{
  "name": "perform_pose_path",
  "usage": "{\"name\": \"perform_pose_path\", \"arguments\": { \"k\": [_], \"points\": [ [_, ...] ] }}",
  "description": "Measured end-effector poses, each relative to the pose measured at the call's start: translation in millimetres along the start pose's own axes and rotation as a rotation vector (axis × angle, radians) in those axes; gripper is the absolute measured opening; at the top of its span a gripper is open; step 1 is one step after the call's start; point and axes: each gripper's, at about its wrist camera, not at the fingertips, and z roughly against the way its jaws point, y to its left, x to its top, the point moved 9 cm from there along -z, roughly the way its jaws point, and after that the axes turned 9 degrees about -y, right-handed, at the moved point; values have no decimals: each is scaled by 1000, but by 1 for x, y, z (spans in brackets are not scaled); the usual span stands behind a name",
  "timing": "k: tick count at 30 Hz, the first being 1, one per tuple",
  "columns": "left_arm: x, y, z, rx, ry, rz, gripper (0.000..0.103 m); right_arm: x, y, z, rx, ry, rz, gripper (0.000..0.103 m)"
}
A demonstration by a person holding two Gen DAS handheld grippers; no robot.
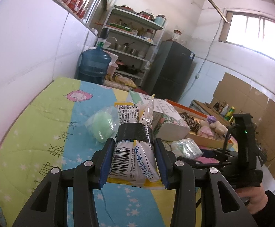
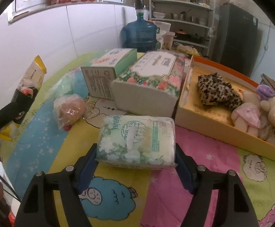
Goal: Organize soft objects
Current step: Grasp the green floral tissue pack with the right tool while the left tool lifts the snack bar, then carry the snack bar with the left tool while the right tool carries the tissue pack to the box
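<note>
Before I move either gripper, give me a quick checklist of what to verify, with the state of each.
1. Left gripper shut on the yellow packet: ok, held between both pads, lifted off the cloth.
2. Right gripper grip on the tissue pack: cannot tell; the fingers flank it, but contact is unclear.
3. Free space in the orange box: ok, bare floor in front of the leopard cloth.
4. Plush toys seated in the box: ok.
5. Path from tissue pack to box: ok, nothing between them.
6. Wrapped balls still loose on the cloth: not ok.
</note>
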Motion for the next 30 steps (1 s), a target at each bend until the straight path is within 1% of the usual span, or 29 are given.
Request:
{"name": "perform_pose_path", "arguments": {
  "k": [6,10,13,22,30],
  "points": [
    [5,-16,1,-23,-8,-23,44,7,-11,26,-10,-46,-6,75],
    [11,-28,-4,-23,-4,-38,44,11,-19,42,-28,-71,-13,75],
    [17,-40,-8,-49,-7,-46,44,17,-32,50,-42,-89,-18,75],
    [31,-92,-27,-119,2,-104,44,28,-72,71,-89,-135,-34,75],
    [40,-139,-55,-175,25,-152,44,39,-120,90,-159,-169,-39,75]
  ]
}}
